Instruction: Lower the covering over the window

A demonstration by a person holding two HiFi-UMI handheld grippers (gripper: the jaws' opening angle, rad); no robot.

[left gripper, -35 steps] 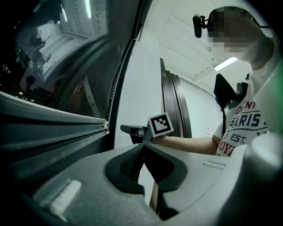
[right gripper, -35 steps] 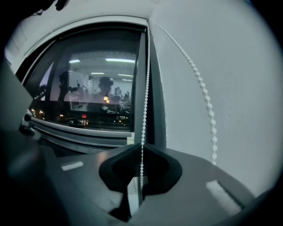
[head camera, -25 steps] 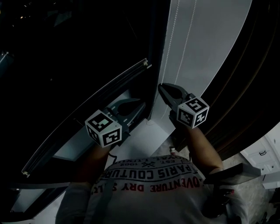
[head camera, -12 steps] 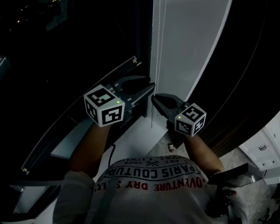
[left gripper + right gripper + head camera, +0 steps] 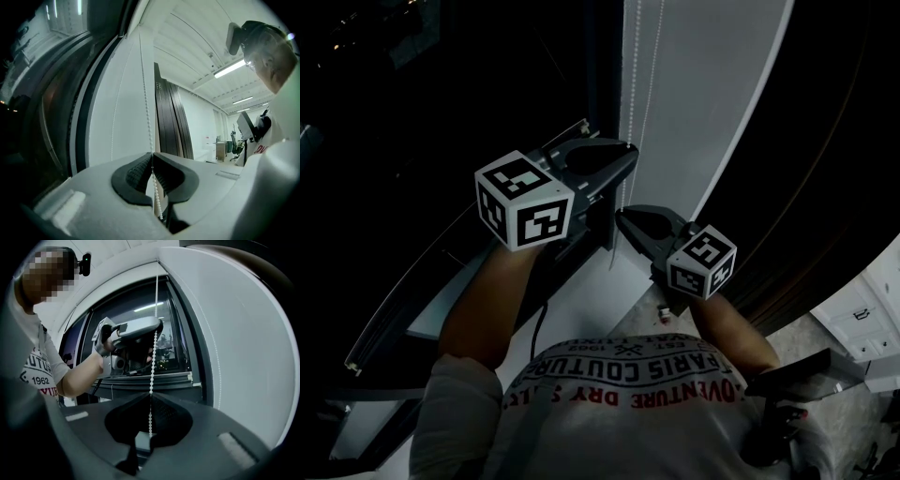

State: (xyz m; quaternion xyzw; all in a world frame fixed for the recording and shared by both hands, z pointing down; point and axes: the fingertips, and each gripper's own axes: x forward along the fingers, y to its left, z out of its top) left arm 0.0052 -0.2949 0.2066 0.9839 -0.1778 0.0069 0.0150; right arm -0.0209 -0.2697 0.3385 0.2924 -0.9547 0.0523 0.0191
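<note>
Left gripper (image 5: 152, 155): jaws have just been closing and now stand pinched together on the bead chain (image 5: 146, 105). The chain passes between the ribbed pads (image 5: 136, 171) at their tips. Above the fingertips it rises straight up. Below them a short length hangs loose into the hollow behind the pads.

Right gripper (image 5: 150, 394): jaws closed to a thin slit, with the same chain (image 5: 153, 359) caught at the tips. It continues down behind the fingertips into the dark recess.

In the right gripper view, the left gripper (image 5: 152, 331) sits directly above the right fingertips on the one strand. The chain is straight between the two grips. In the head view, the left gripper (image 5: 622, 155) is above and the right gripper (image 5: 625, 220) is just below it, with the tips close together but apart.

White panel (image 5: 712, 94): just beyond both sets of fingertips, with the chain hanging in front of it. I cannot tell whether it is the covering or a wall.

Dark window (image 5: 168, 329): beyond the right fingertips, to the left of the panel.
</note>
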